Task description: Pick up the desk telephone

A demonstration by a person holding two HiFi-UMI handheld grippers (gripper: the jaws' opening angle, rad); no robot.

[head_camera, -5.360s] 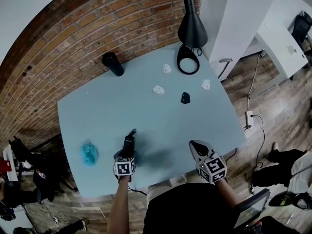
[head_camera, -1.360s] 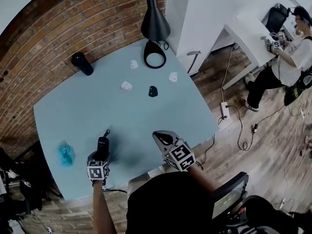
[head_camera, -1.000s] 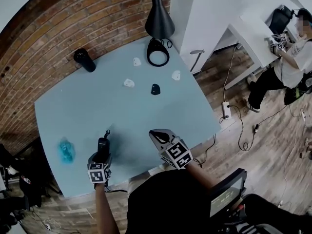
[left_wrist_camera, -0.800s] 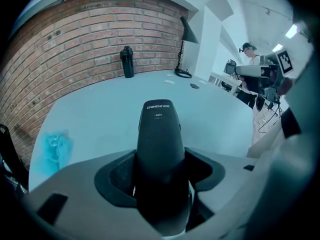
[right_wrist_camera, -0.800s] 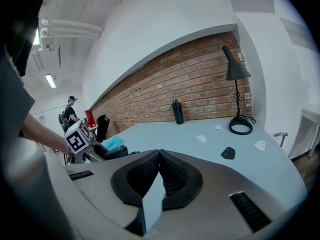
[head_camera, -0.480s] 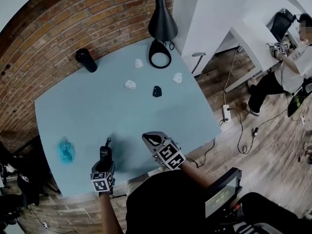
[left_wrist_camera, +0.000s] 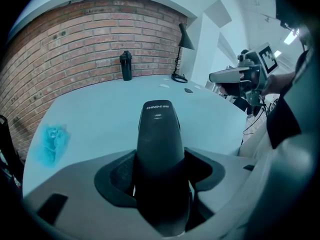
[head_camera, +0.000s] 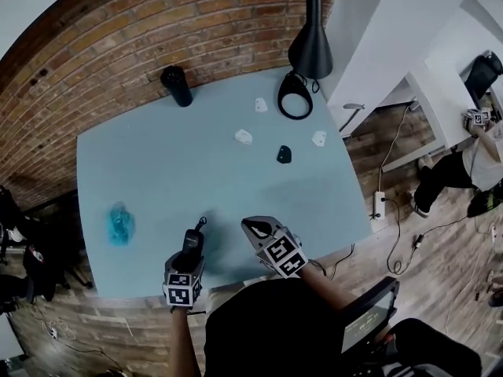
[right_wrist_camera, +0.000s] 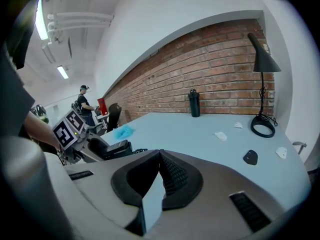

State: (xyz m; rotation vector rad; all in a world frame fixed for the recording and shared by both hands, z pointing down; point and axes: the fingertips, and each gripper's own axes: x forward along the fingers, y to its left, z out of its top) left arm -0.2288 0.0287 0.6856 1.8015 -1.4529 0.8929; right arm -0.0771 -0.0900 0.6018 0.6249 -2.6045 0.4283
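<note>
The telephone (head_camera: 192, 240) is seen in the head view clasped in the left hand-held gripper (head_camera: 189, 255) at the near edge of the worktop (head_camera: 157, 171), in the left gripper view with its long axis laid along the jaws, and in the right gripper view left of the clenched, empty right hand-held gripper (right_wrist_camera: 160, 152).

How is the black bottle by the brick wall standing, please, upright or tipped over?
Upright: the black bottle stands on its base, cap uppermost.

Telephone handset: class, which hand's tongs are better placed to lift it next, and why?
Left. The left tongs are clamped on the black handset; the right tongs are shut, empty and off to its side.
</note>
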